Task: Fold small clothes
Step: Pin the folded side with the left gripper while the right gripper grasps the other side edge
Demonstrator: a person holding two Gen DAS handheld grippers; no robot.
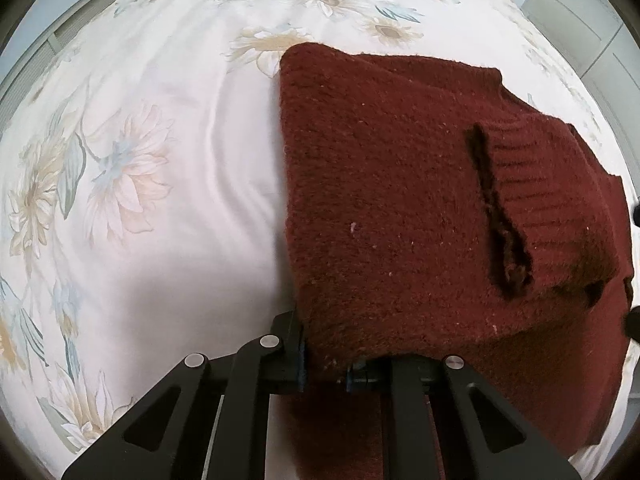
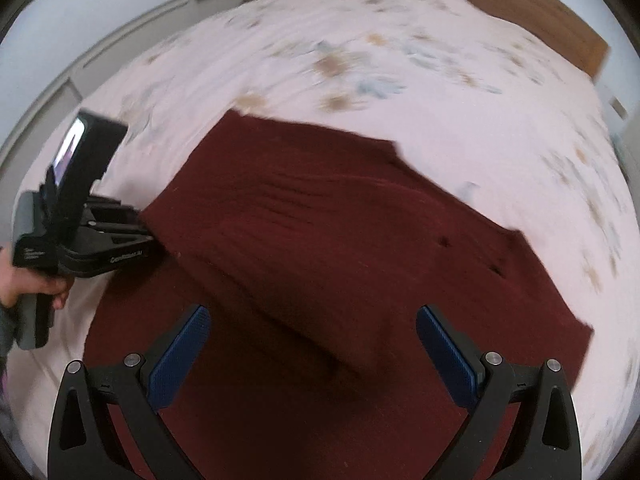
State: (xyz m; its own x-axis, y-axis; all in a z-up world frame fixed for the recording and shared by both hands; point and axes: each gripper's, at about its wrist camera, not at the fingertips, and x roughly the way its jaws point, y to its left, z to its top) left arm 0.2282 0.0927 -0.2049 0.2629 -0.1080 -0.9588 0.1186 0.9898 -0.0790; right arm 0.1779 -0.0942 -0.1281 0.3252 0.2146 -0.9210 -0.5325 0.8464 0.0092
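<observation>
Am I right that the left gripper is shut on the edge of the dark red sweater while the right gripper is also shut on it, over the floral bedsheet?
Not quite: the right gripper is open, its blue pads spread wide above the dark red sweater and gripping nothing, as the right wrist view shows. The left gripper is indeed shut on the sweater's edge, over the floral bedsheet.

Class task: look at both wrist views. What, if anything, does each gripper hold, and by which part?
The left gripper is shut on the dark red sweater, pinching its near left edge. The right gripper is open above the sweater and holds nothing.
</observation>
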